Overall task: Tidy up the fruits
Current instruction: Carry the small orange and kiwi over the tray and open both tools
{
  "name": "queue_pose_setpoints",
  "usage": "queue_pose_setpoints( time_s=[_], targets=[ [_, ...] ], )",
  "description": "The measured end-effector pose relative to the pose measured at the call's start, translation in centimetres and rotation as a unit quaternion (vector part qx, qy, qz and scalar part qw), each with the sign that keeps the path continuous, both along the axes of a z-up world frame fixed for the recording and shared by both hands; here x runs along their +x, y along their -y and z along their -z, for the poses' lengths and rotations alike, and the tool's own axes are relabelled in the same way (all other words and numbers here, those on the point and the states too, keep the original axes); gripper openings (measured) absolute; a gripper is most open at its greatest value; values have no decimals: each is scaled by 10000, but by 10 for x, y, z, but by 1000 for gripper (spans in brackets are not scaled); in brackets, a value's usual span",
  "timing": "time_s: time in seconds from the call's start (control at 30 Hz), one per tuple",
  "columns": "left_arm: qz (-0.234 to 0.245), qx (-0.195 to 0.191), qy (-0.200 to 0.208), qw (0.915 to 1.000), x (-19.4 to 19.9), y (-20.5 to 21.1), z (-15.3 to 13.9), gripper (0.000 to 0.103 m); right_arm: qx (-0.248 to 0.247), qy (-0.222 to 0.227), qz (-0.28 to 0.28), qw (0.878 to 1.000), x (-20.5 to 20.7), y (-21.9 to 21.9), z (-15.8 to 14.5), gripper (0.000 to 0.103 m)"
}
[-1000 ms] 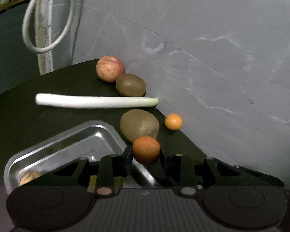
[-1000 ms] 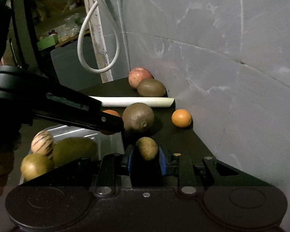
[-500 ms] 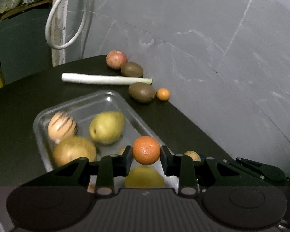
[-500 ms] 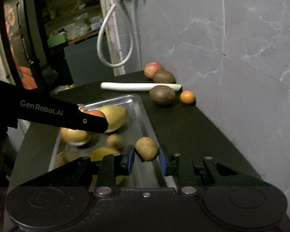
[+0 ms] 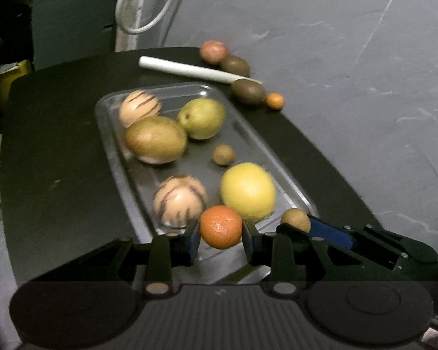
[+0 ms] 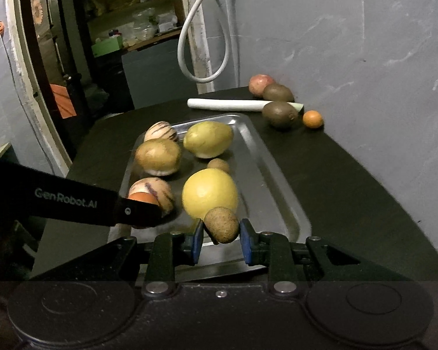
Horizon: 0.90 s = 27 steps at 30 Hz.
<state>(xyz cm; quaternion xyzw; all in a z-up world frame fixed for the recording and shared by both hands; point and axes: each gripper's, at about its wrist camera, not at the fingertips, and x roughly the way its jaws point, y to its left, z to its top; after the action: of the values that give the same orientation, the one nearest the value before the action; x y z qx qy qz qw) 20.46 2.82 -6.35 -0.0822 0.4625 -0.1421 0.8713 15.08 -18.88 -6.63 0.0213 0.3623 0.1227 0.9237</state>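
Note:
My left gripper (image 5: 221,234) is shut on an orange (image 5: 221,226) over the near end of a metal tray (image 5: 249,134). My right gripper (image 6: 221,242) is shut on a small brown kiwi-like fruit (image 6: 222,224) above the same end of the tray (image 6: 267,180). In the left wrist view the right gripper (image 5: 330,232) is close by on the right, with its brown fruit (image 5: 295,218). In the tray lie two striped melons (image 5: 178,199), a yellow citrus (image 5: 247,189), a pear (image 5: 201,118), a brownish-yellow fruit (image 5: 155,138) and a small brown fruit (image 5: 224,154).
At the far end of the black table (image 6: 350,180), by the grey wall, are an apple (image 6: 260,84), two kiwis (image 6: 279,113), a small orange (image 6: 312,119) and a white leek stalk (image 6: 224,105). A white cable loop (image 6: 203,52) hangs behind.
Both grippers have drawn back from the fruits at the far wall to the near end of the tray, each still gripping its fruit. The whole tray has come into view.

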Motion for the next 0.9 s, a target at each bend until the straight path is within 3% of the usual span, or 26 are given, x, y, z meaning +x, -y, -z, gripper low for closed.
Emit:
queue_pose_setpoints(
  time_s=[0.3,0.9],
  targets=[
    [15,264,-147,9995,-1,-3,15,34,-41,-143,-93,9998,1,-14,13,29],
    [87,361,-316,9988,7,0,27,34,-228,-371,-200,9988,11,-22,25,29]
  ],
)
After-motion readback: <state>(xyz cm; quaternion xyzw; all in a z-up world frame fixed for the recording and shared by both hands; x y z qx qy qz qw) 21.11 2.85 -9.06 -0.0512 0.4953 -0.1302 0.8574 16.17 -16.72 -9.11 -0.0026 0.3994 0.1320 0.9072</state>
